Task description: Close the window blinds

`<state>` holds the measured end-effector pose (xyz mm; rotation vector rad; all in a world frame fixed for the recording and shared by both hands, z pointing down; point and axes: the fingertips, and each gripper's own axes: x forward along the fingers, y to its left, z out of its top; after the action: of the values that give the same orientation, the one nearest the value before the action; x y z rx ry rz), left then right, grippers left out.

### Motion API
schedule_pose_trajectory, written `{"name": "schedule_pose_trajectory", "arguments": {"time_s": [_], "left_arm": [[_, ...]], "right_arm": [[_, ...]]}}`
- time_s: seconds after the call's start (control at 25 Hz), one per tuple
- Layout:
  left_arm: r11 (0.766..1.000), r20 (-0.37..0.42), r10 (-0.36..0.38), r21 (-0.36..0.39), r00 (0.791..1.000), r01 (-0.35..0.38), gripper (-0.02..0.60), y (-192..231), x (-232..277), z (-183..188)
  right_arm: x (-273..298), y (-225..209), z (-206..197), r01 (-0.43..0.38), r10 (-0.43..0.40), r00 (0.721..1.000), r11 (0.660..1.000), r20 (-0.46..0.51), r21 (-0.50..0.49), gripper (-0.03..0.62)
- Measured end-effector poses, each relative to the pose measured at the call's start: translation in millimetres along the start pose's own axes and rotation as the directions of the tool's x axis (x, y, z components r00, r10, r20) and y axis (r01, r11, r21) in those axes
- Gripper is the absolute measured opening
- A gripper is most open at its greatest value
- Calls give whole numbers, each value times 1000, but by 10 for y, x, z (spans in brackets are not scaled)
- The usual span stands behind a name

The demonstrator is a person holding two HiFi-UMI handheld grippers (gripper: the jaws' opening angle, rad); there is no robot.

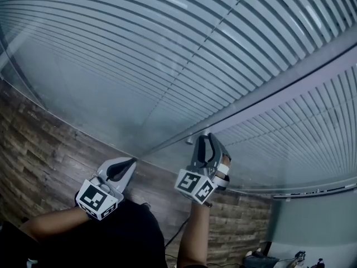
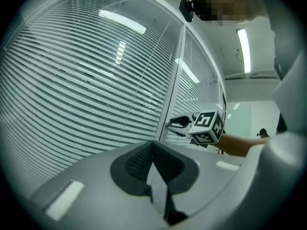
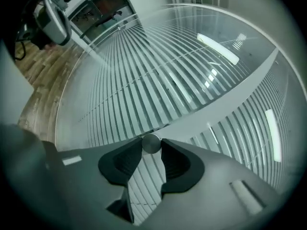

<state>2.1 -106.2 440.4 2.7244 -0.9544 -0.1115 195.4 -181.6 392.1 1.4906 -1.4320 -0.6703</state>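
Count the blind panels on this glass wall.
2: one panel left of the white post, one right of it, near the knob that the right gripper grips. More may lie out of view.

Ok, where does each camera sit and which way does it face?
Head view: on the person's head, facing the blinds; shows forearms, left gripper and right gripper.
Left gripper view: on the left gripper, looking along the blinds; shut jaws show.
Right gripper view: on the right gripper, facing the blinds; jaws clamp a knob.
Shared: head and left gripper views both show the right gripper.
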Motion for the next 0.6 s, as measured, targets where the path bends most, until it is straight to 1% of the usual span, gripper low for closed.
{"name": "schedule_pose_trajectory", "arguments": {"time_s": [0.04,0.08,0.16,0.2,0.24,0.28,0.32,0.36,0.4,0.44,0.48,0.52,0.56,0.6], "left_arm": [[1000,-2,-3,1,1000,3,2,2,9,-9],[1000,-5,-6,2,1000,6,2,9,26,-22],[1000,-10,-9,4,1000,9,2,26,54,-42],[1000,-9,-8,10,1000,8,2,30,52,-38],[1000,-5,-6,20,1000,6,2,25,41,-24],[999,-1,-4,32,1000,4,2,14,29,-7],[999,4,-3,40,1000,3,2,-3,24,12],[999,7,-3,45,1000,3,2,-19,28,30],[999,7,-3,44,1000,2,2,-31,38,48],[999,6,-1,40,1000,0,2,-34,50,64],[999,2,2,35,1000,-2,2,-28,63,73],[1000,-2,5,30,1000,-5,2,-15,80,73],[1000,-6,8,25,1000,-8,2,4,105,65],[1000,-10,9,21,1000,-8,2,23,137,51]], "right_arm": [[15,16,4,-5,5,1000,1000,4,10,130],[42,34,-1,-14,14,1000,999,13,42,130],[91,62,-20,-38,32,999,985,41,169,135],[90,59,-18,-50,36,997,966,61,255,137],[70,46,-7,-59,33,996,937,83,345,137],[40,23,2,-65,22,994,899,104,433,135],[11,-8,2,-71,6,992,849,124,523,135],[-11,-48,-9,-80,-11,990,784,142,616,141],[-23,-92,-28,-95,-25,987,702,158,706,155],[-23,-131,-51,-113,-37,985,611,171,784,173],[-9,-157,-74,-131,-46,982,522,181,843,181],[17,-166,-95,-145,-52,981,445,188,883,180],[56,-163,-117,-156,-57,980,385,192,910,169],[104,-157,-141,-163,-62,979,336,194,927,151]]}}
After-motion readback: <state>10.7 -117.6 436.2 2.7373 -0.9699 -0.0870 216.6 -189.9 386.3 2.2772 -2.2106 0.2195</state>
